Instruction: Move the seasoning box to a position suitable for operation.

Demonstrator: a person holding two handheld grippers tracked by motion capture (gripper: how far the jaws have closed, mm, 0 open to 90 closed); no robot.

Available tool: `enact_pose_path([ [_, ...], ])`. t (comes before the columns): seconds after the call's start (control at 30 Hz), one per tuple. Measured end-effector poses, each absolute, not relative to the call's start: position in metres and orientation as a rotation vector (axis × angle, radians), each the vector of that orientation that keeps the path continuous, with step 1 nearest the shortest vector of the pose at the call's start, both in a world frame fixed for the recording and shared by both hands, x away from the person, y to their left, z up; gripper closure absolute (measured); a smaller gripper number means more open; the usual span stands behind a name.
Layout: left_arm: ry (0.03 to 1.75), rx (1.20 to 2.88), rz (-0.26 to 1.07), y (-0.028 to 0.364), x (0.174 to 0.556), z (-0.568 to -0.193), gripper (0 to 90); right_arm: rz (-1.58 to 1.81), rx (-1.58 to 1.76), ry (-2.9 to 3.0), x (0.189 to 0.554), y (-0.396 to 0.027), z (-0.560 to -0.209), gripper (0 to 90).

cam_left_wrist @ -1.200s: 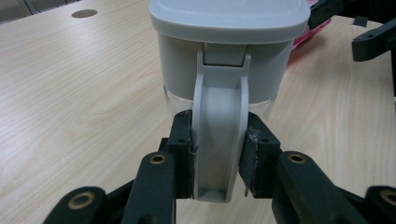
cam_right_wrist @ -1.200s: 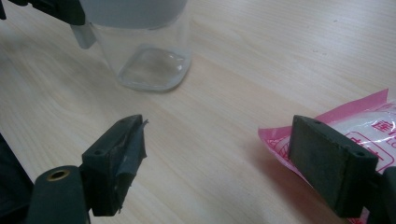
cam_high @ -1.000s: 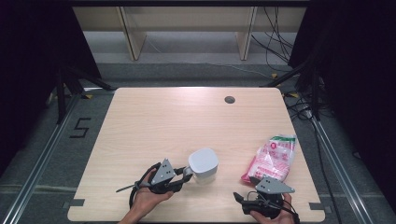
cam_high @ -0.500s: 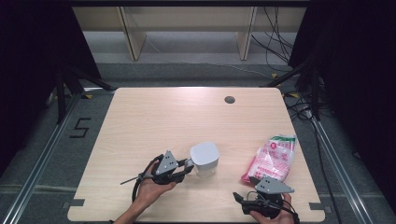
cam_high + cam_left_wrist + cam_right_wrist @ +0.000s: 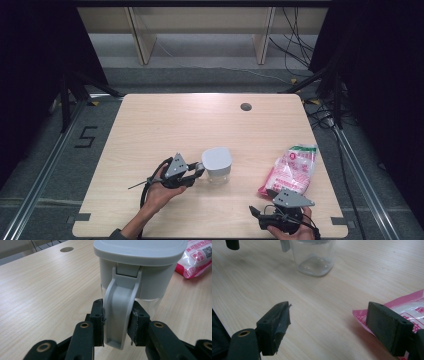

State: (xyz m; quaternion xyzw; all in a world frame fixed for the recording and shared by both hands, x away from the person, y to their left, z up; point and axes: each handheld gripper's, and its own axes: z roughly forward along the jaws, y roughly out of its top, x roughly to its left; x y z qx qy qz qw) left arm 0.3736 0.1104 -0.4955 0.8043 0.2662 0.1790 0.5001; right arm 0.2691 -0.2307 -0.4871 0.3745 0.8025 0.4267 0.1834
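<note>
Both pads of left hand-held gripper (image 5: pixel 117 323) clamp jar handle (image 5: pixel 119 312); right hand-held gripper (image 5: pixel 340 327) gapes empty.

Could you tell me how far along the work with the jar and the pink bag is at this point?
Done: the left tool is shut on the jar's grey handle, lid on.

In hand: the jar stands on the table, held by that handle.

Left: the jar looks empty and the pink bag lies unopened. The right tool is open beside the bag, holding nothing.
</note>
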Motion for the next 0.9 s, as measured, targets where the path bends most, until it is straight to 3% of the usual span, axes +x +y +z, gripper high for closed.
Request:
enact_pose_path([
  [0.9, 0.64, 1.958, 0.449, 0.114, 0.388, -0.494, 69.0, 1.215, 1.04, 2.282, 0.272, -0.23, -0.49, 20.4],
])
